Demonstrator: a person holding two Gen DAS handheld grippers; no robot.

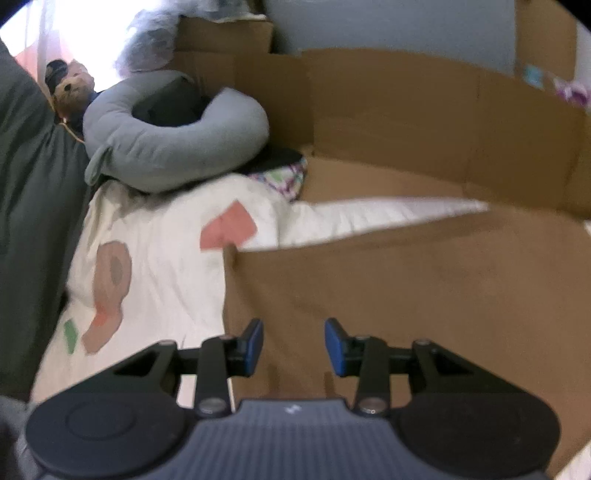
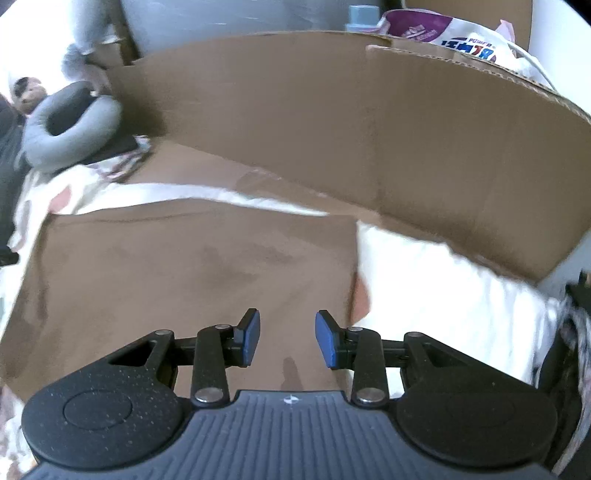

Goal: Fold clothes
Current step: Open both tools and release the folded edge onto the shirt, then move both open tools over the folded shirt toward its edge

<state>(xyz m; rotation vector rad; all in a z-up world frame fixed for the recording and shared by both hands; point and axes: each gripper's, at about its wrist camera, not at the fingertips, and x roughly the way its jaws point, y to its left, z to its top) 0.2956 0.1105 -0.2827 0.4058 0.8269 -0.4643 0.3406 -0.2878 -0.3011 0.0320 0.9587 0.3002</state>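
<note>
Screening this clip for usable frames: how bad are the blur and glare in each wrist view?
Left wrist: motion-blurred cardboard sheet, window blown out top left, left gripper sharp. Right wrist: the cardboard and white bedding smeared, right gripper crisp, fisheye bending edges.

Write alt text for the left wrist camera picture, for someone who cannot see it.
The open, empty left gripper hangs over a flat brown cardboard sheet lying on a white bedsheet with pink shapes. Behind it lie a grey curved pillow and a brown stuffed toy, with more upright cardboard at the back; the picture is motion-blurred.
</note>
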